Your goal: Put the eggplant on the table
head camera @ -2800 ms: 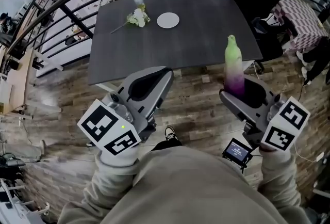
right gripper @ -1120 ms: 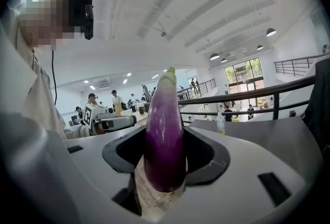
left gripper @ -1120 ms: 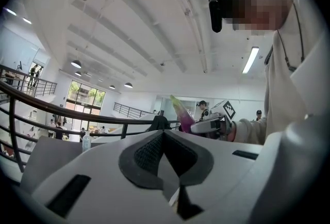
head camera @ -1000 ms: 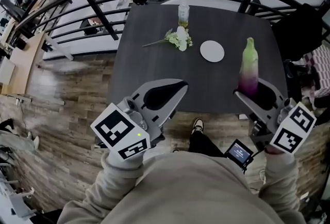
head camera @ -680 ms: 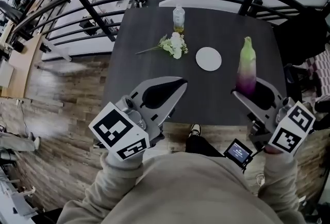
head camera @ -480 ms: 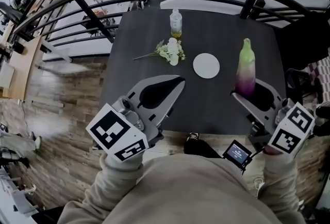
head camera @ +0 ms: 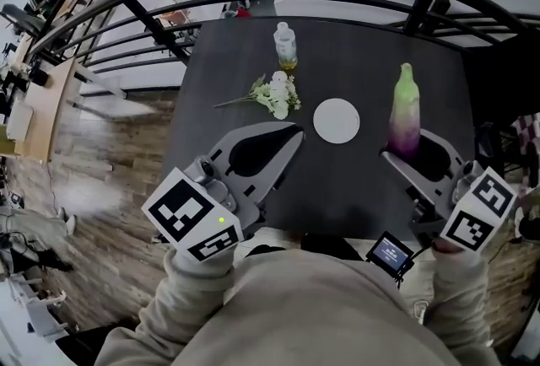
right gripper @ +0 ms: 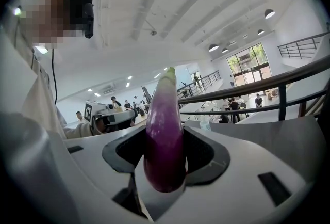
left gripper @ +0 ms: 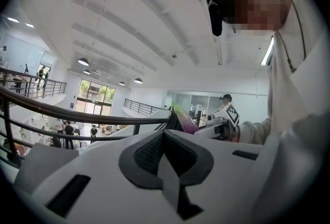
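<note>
Our right tongs pinch the one eggplant by its purple lower end, green tip upward, over the near right part of the desk. We judge that this upright hold keeps it from slipping until it can be lowered onto the bare surface there. Our left tongs are pressed together on nothing and hover over the near left edge, likely just out of the way. On the desk we count one small bottle, one bunch of white flowers and one round white plate.
</note>
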